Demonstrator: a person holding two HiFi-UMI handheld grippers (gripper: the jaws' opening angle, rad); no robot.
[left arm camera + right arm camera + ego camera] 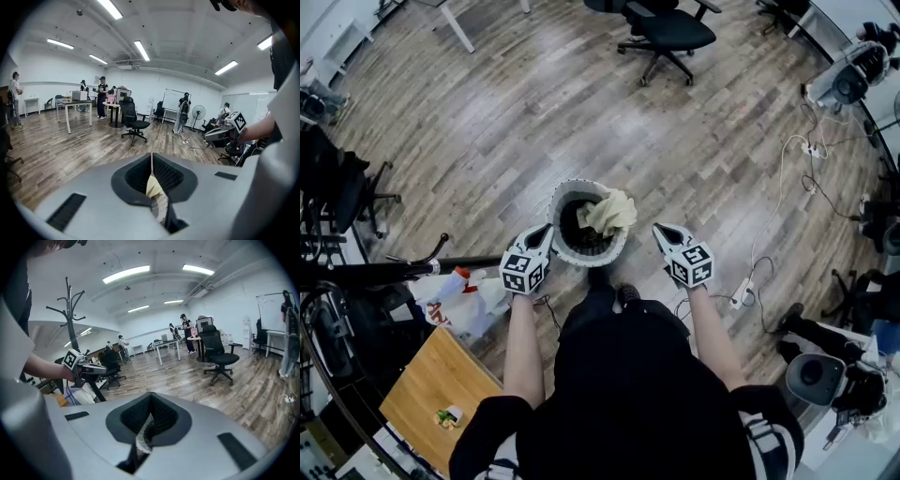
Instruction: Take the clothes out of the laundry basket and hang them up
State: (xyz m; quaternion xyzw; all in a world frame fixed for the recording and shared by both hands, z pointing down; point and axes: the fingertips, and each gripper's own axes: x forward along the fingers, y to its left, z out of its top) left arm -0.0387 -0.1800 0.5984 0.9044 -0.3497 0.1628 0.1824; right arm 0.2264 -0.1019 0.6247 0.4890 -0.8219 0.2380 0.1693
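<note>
Shut tight and empty, the left gripper point(546, 229) has its jaws pressed together with nothing between them. Its tip hangs right at the left rim of the laundry basket point(572, 251); whether it touches the rim cannot be told. The right gripper point(661, 229) is likewise closed on nothing, its tip near the basket's right side but apart from it. Both point forward and somewhat downward, each held out on a bare forearm with its marker cube facing up. Between the two tips stands the basket, round and pale with a dark inside, upright on the wooden floor point(516, 122) just ahead of the person's feet. A pale yellow cloth point(611, 213) lies bunched in it, heaped over the far right part of the rim. On the person's left a black coat stand point(70, 310) rises near a wooden tabletop point(436, 380). A white power strip point(742, 293) lies on the floor to the right, and a black office chair point(667, 30) stands well beyond the basket.
</note>
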